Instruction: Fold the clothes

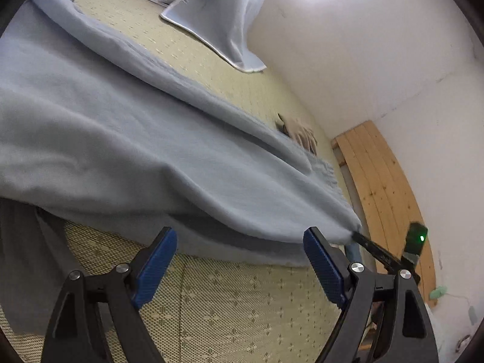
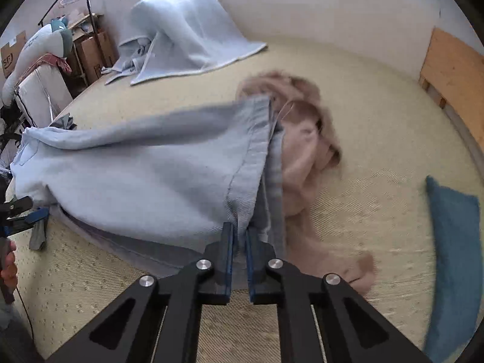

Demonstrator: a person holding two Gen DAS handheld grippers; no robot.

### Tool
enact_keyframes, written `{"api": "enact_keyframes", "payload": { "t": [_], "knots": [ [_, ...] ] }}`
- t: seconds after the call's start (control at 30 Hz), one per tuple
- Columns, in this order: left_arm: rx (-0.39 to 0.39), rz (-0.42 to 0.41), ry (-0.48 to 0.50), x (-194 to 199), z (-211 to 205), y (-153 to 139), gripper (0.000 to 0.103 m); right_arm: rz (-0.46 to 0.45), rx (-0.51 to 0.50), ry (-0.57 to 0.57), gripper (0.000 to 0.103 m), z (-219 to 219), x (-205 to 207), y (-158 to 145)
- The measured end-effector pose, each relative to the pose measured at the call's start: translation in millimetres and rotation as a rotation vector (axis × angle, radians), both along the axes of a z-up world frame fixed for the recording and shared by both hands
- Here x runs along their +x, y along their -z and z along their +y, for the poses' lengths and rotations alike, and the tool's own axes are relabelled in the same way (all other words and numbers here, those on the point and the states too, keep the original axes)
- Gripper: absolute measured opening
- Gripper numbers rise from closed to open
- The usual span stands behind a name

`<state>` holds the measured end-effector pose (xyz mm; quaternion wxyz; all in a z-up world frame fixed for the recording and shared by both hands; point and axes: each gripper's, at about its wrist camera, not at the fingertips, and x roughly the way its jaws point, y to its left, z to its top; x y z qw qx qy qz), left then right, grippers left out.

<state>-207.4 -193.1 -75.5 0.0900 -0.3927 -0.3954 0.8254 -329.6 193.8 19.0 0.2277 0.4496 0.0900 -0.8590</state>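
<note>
The left gripper [image 1: 240, 260] stood spread wide and empty above the woven mat [image 1: 230, 308]. The pale blue garment [image 2: 142, 175] stretched lengthwise left to right across it, hem end pinched in the right gripper [image 2: 239, 236]. Beyond lay a tan garment [image 2: 305, 151], then a wooden board [image 2: 453, 72] against the white wall [image 2: 317, 9].

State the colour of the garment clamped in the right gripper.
Pale blue. The garment held in the right gripper shows best in the right wrist view.
</note>
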Motion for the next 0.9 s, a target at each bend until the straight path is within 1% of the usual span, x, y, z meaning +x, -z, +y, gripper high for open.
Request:
{"api": "enact_keyframes", "payload": {
  "t": [0.03, 0.17, 0.23, 0.37, 0.4, 0.43, 0.47, 0.5, 0.57, 0.63, 0.7, 0.73, 0.77, 0.8, 0.83, 0.9],
  "knots": [
    [0.003, -0.001, -0.01, 0.3, -2.6, 0.2, 0.089, -0.018, 0.014, 0.007, 0.006, 2.6, -2.0, 4.5],
    [0.022, -0.003, -0.057, 3.0, -15.9, 1.2, 0.089, -0.127, 0.12, 0.008, 0.006, 2.9, -13.0, 46.6],
    [0.033, -0.006, -0.096, 8.0, -28.8, 1.0, 0.089, -0.151, 0.137, 0.032, 0.006, 2.6, -14.5, 58.6],
    [0.041, -0.011, -0.184, 21.2, -57.0, -0.8, 0.089, -0.156, 0.168, 0.062, 0.005, -0.5, -9.0, 58.2],
    [0.046, -0.013, -0.207, 24.8, -64.4, -0.9, 0.089, -0.151, 0.202, 0.07, 0.004, -0.3, -8.0, 57.0],
    [0.054, -0.015, -0.224, 27.8, -70.5, -0.8, 0.089, -0.14, 0.246, 0.085, 0.0, 0.5, -7.9, 55.9],
    [0.063, -0.018, -0.24, 30.6, -76.3, -0.7, 0.089, -0.126, 0.296, 0.108, 0.0, 3.2, -8.0, 55.3],
    [0.062, -0.023, -0.243, 32.6, -79.5, -0.4, 0.089, -0.118, 0.311, 0.127, 0.0, 8.5, -7.1, 52.2],
    [0.058, -0.033, -0.243, 36.2, -84.9, 0.1, 0.089, -0.112, 0.285, 0.152, 0.002, 20.9, -3.6, 42.1],
    [0.054, -0.044, -0.243, 39.8, -90.3, 0.6, 0.089, -0.079, 0.202, 0.138, 0.005, 23.1, 9.0, 22.7],
    [0.05, -0.055, -0.243, 43.4, -95.7, 1.1, 0.089, -0.047, 0.099, 0.083, 0.008, 9.3, 28.9, 5.9],
    [0.062, -0.066, -0.237, 43.8, -96.1, 3.4, 0.089, -0.038, 0.057, 0.056, 0.02, -0.4, 37.5, 1.2],
    [0.078, -0.078, -0.227, 43.7, -95.6, 6.4, 0.089, -0.033, 0.021, 0.022, 0.036, -13.6, 44.8, -0.9],
    [0.093, -0.091, -0.215, 43.8, -94.9, 9.2, 0.089, -0.03, -0.014, -0.017, 0.042, -29.1, 53.0, -1.5],
    [0.105, -0.107, -0.203, 43.6, -93.2, 12.2, 0.089, -0.026, -0.048, -0.056, 0.044, -44.7, 61.2, -2.2],
    [0.126, -0.143, -0.188, 44.1, -91.4, 18.1, 0.089, -0.045, -0.093, -0.128, 0.044, -80.4, 71.6, 1.9]
  ]
}}
